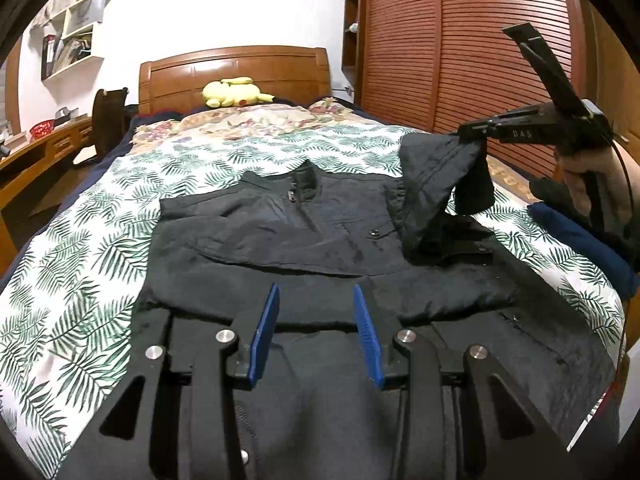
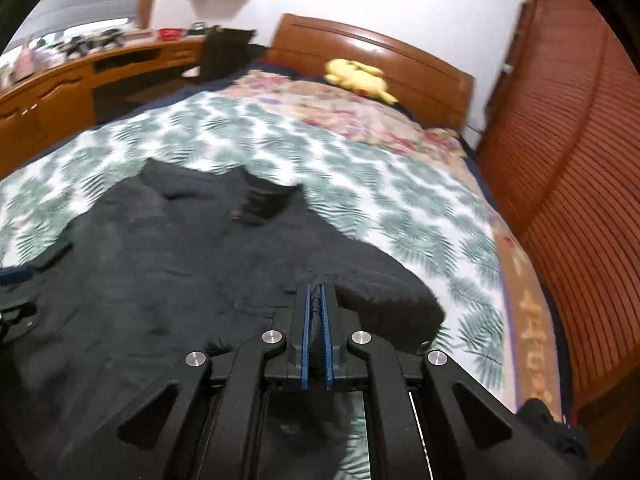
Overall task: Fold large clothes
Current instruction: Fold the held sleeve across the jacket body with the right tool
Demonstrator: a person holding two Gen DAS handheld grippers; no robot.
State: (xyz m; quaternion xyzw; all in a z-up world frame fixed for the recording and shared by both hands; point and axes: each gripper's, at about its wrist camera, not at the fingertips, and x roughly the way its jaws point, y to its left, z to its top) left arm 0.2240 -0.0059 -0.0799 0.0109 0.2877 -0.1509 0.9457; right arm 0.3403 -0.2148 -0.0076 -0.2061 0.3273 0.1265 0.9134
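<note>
Jacket [image 1: 280,232] fabric, black, lies spread on the leaf-print bedspread [image 1: 72,272] in your left wrist view, directly at twelve o'clock from your left gripper [image 1: 316,316], whose blue pads stand partly apart over the hem with nothing between them. At two o'clock your right gripper [image 1: 476,136] lifts the sleeve [image 1: 440,184]. In your right wrist view, the right gripper [image 2: 317,312] is clamped tight on that dark cloth, jacket [image 2: 168,264] spreading toward ten o'clock.
</note>
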